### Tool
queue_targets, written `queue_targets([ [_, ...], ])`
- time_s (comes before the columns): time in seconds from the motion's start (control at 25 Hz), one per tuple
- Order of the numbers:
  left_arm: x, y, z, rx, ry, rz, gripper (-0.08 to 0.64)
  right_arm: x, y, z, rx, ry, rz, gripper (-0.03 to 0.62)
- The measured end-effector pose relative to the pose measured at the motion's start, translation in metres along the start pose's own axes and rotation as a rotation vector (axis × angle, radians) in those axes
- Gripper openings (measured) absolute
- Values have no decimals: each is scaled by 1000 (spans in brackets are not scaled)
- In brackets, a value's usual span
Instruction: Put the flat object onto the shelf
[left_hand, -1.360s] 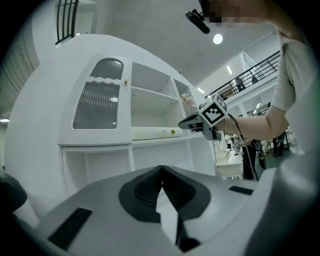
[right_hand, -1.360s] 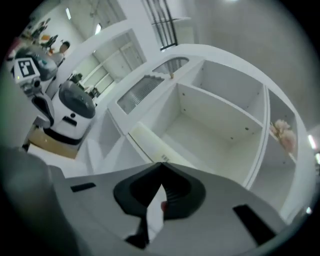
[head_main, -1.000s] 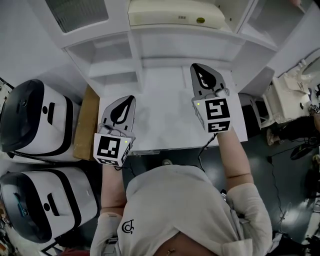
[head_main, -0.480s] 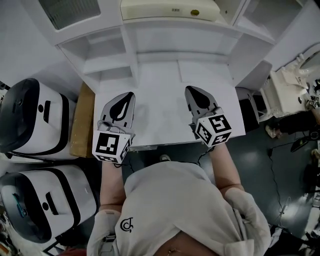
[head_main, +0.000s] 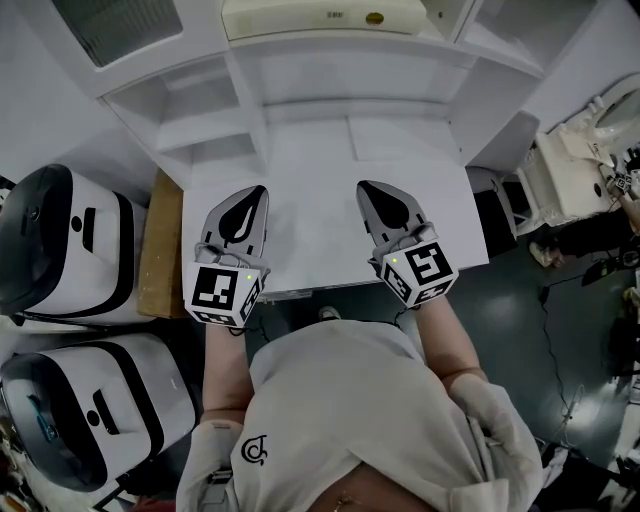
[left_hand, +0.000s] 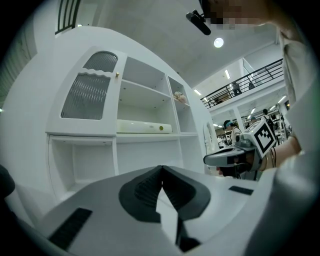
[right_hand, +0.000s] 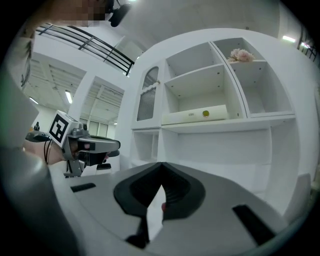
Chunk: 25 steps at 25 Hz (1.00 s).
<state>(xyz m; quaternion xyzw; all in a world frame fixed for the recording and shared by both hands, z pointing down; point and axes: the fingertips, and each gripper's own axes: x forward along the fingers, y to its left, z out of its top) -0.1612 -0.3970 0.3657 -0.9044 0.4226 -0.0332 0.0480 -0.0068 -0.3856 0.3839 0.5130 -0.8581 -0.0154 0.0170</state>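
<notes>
**Flat object on the shelf; both grippers closed and empty**

Flat object (right_hand: 195, 115): a long, low, cream-coloured slab with rounded ends. It has a small round yellow mark on its front edge, right of the middle. It lies flat along the wide middle board of the white shelf unit (head_main: 250, 85), with its long side facing out. Nothing touches it.

Position from the fingers: the slab is ahead of and above both sets of fingertips and well apart from them. From the left gripper it sits straight ahead and high. From the right gripper it sits ahead, high and slightly to the right.

Left gripper (head_main: 257, 189): the jaws are together, with the dark pads meeting at the tip. Nothing is between them. It is over the white tabletop (head_main: 320, 170), nose toward the shelf unit; no view shows whether it touches the surface.

Right gripper (head_main: 364, 185): the jaws are fully together and the pads are closed on nothing. It is over the same tabletop, near the front edge. It is level with the left gripper and apart from it, with bare tabletop between the two.

A small pale pink item (right_hand: 241, 55) sits on an upper shelf, higher than the slab and to the right of it.
</notes>
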Motion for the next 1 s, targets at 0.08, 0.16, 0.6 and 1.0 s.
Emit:
queue_targets([
  [0.08, 0, 1, 0, -2, -2, 4, 12, -1, 1, 1, -17, 5, 0, 5],
  [0.16, 1, 1, 1, -2, -4, 8, 12, -2, 3, 2, -20, 4, 5, 5],
  [0.6, 7, -2, 6, 1, -19, 18, 12, -3, 2, 3, -12, 13, 10, 5],
  [1.0, 12, -8, 6, 5, -16, 18, 12, -6, -4, 4, -12, 16, 9, 5],
])
